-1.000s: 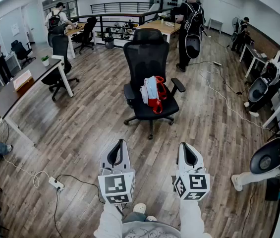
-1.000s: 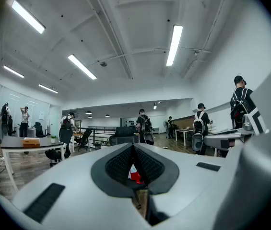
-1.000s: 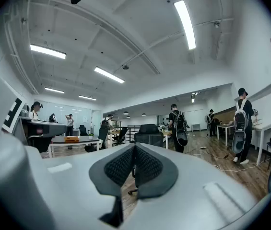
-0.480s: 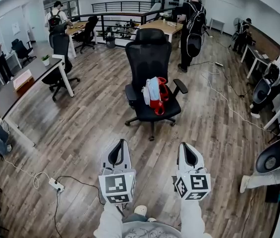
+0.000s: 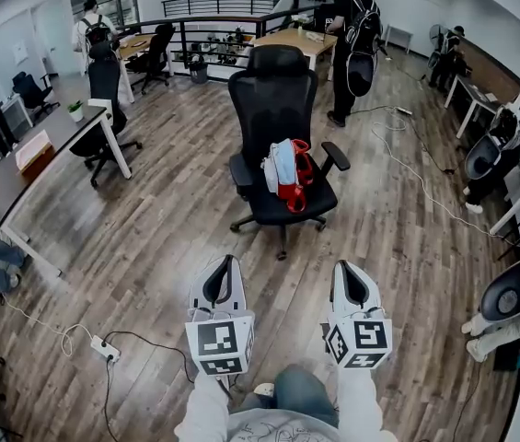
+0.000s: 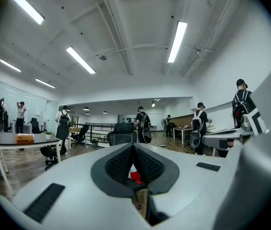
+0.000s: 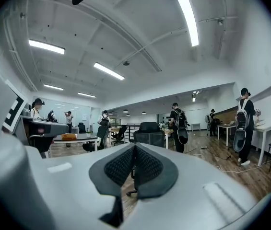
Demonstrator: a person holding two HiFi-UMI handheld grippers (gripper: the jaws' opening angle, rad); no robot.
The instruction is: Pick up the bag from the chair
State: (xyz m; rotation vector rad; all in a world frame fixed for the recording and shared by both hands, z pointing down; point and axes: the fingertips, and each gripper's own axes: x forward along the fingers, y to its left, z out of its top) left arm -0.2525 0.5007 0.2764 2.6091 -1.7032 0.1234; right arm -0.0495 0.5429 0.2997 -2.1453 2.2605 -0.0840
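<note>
A red and pale blue bag (image 5: 285,175) lies on the seat of a black office chair (image 5: 273,99) in the middle of the wooden floor. Both grippers are held side by side well short of the chair, pointing at it. My left gripper (image 5: 226,267) is shut with nothing in it. My right gripper (image 5: 348,273) also looks shut and empty. In the left gripper view a bit of the red bag (image 6: 135,176) shows behind the closed pads (image 6: 121,164). In the right gripper view the chair (image 7: 149,132) stands beyond the closed pads (image 7: 147,166).
A dark desk (image 5: 20,168) and another office chair (image 5: 103,132) stand at the left. A power strip (image 5: 103,347) and its cable lie on the floor at my lower left. A person with a backpack (image 5: 356,40) stands behind the chair. Cables (image 5: 421,182) and white equipment (image 5: 508,295) are at the right.
Both grippers have moved a little toward the chair, which now looks slightly nearer. My knee has come into view at the bottom. People at the left have shifted.
</note>
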